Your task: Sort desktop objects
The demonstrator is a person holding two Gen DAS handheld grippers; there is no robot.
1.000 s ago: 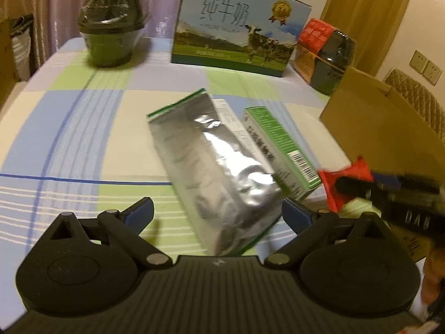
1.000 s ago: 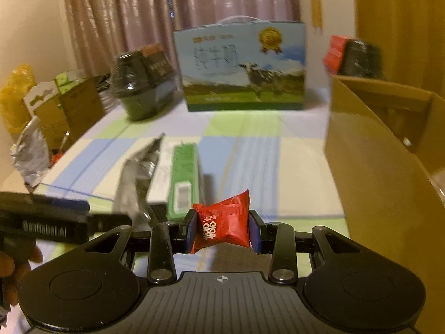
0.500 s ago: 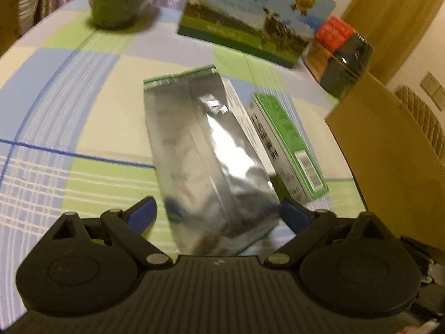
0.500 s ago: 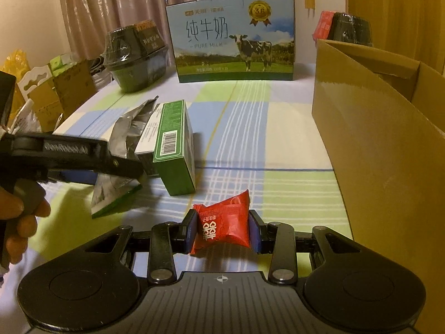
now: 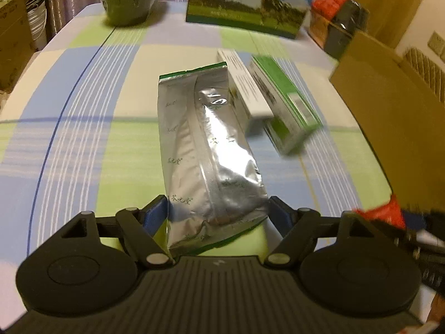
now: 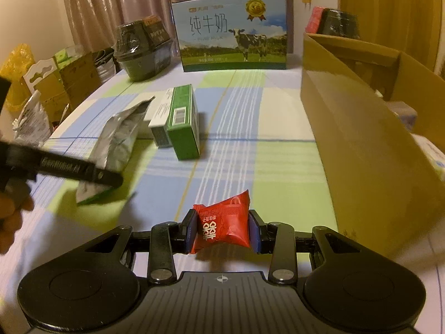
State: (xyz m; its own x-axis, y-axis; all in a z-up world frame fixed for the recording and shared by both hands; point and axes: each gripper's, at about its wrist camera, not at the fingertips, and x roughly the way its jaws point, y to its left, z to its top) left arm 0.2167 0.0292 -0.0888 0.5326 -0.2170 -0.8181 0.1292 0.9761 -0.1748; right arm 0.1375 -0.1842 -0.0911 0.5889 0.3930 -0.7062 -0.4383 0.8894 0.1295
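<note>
A silver foil bag (image 5: pixel 205 144) lies lengthwise on the checked tablecloth (image 5: pixel 83 139). My left gripper (image 5: pixel 217 211) straddles its near end, and the closing jaws' blue pads meet both side edges. The right wrist view shows the same bag (image 6: pixel 116 139) under the left gripper's finger (image 6: pixel 80 169). My right gripper (image 6: pixel 224 226) is shut on a red candy packet (image 6: pixel 222 222), held above the cloth beside the cardboard box (image 6: pixel 361 128). That red packet (image 5: pixel 386 214) also shows at the right edge of the left wrist view.
A green box (image 5: pixel 286 103) and a white box (image 5: pixel 244 89) lie side by side just right of the bag. At the back stand a milk carton (image 6: pixel 230 33), a dark wrapped bowl (image 6: pixel 141 47) and a red and black package (image 6: pixel 333 22). A hand (image 6: pixel 11 214) shows at the left.
My left gripper slid forward over the foil bag's near end and its jaws narrowed onto it. The right gripper, still holding the red packet, moved closer to the cardboard box.
</note>
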